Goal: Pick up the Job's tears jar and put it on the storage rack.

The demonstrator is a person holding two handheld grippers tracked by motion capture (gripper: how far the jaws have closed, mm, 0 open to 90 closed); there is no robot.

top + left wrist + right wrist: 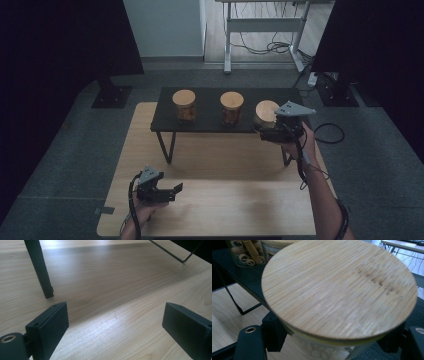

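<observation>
Wooden-lidded jar (pixel 337 290) was gripped tight in the right gripper (pixel 276 131) at the black shelf (pixel 210 125), not yet moved away, while the left gripper (pixel 167 192) waited with jaws apart.

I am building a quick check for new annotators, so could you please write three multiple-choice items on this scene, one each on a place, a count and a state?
1. Where do the lidded jars stand?
A. on the black shelf
B. on the carpet
C. on the bare wooden table top

2. How many jars with wooden lids are there?
A. two
B. three
C. five

3. How do the left gripper's jaws stand?
A. shut on a jar
B. shut on a cable
C. open, nothing between them

Answers:
1. A: the high view shows the row on the black shelf above the wooden table.
2. B: left jar, middle jar, right jar, which the right gripper clasps.
3. C: the left gripper shows bare wood between wide jaws.
</observation>
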